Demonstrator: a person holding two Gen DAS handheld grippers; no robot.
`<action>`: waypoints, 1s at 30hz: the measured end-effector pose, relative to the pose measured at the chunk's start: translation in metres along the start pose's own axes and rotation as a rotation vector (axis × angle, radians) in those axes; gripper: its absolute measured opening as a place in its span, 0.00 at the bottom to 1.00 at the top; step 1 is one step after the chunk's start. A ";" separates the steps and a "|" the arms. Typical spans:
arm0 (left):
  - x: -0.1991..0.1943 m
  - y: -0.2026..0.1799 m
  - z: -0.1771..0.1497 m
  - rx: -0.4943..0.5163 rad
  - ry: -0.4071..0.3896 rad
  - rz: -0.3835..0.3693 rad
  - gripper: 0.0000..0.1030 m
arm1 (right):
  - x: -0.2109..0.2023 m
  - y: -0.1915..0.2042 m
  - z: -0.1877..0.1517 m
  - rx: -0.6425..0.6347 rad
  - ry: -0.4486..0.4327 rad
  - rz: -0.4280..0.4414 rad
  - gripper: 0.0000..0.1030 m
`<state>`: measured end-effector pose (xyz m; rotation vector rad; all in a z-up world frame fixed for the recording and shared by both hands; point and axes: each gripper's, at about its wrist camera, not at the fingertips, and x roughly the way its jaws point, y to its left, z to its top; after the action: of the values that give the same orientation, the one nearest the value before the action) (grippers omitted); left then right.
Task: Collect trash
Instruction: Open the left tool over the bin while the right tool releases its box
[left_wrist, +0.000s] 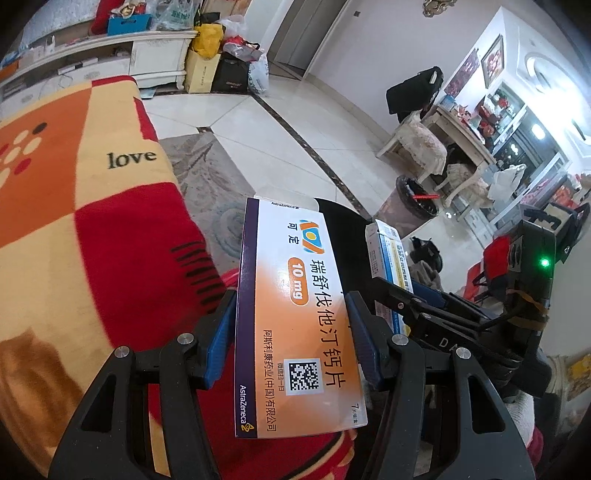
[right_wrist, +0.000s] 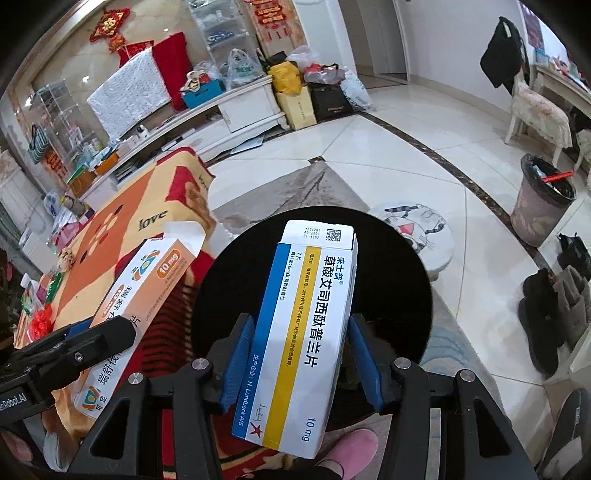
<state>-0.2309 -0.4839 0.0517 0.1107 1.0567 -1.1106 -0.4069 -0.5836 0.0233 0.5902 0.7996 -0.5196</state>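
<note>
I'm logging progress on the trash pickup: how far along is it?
Picked up: the left gripper is shut on the orange medicine box, and the right gripper is shut on the blue-and-yellow medicine box. In hand: both boxes are held over a round black surface. Left: neither is binned yet; the lined trash bin stands apart across the floor.

An orange medicine box (left_wrist: 295, 314), top flap open, and a blue-and-yellow medicine box (right_wrist: 303, 332) are both held above a black bin (right_wrist: 402, 295).
</note>
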 end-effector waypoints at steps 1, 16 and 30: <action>0.002 0.000 0.000 -0.001 0.002 -0.006 0.55 | 0.001 -0.002 0.001 0.007 0.000 0.001 0.50; 0.013 0.001 0.004 -0.016 0.009 -0.043 0.57 | 0.003 -0.017 0.002 0.056 0.016 -0.015 0.51; 0.000 0.003 -0.004 -0.020 0.005 -0.034 0.65 | -0.003 -0.015 -0.001 0.063 0.013 -0.008 0.52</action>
<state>-0.2317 -0.4805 0.0481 0.0803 1.0772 -1.1306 -0.4185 -0.5930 0.0206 0.6498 0.8008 -0.5504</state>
